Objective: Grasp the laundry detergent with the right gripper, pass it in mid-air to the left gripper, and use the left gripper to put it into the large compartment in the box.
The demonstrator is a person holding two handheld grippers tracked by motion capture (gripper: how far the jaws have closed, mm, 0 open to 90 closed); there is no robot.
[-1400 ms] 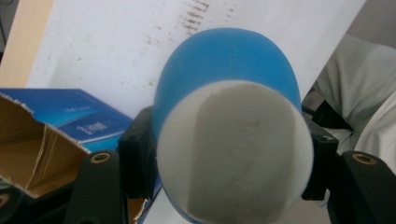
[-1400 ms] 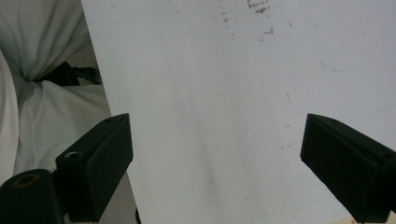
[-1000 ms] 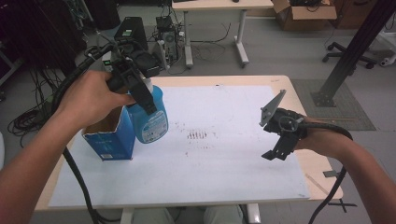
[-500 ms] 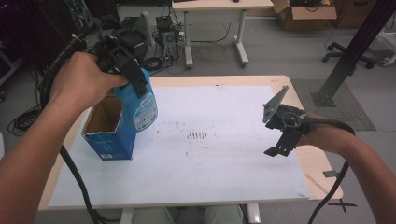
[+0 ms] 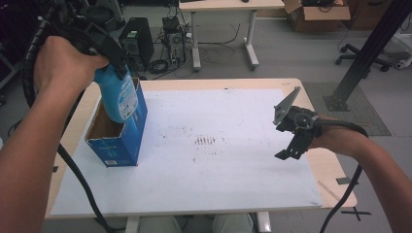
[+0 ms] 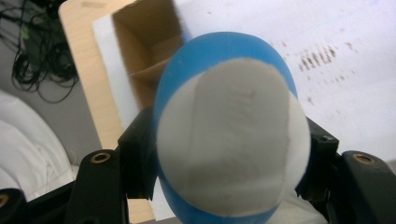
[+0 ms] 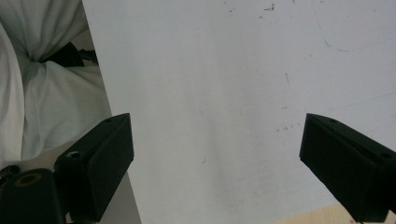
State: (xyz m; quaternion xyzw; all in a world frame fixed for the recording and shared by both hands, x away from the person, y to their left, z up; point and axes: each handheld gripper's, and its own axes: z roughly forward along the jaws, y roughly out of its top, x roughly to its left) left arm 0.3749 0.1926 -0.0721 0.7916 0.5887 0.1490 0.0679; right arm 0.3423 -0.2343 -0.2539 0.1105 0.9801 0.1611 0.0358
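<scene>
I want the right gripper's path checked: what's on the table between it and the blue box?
Nothing solid: in the high view, just bare white sheet with dark smudges lies between the right gripper and the blue box.

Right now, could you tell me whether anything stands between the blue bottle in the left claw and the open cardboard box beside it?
Nothing visible does. The left claw grips the blue plastic bottle right above the open top of the blue cardboard box, whose brown inside looks free in the left gripper view.
</scene>
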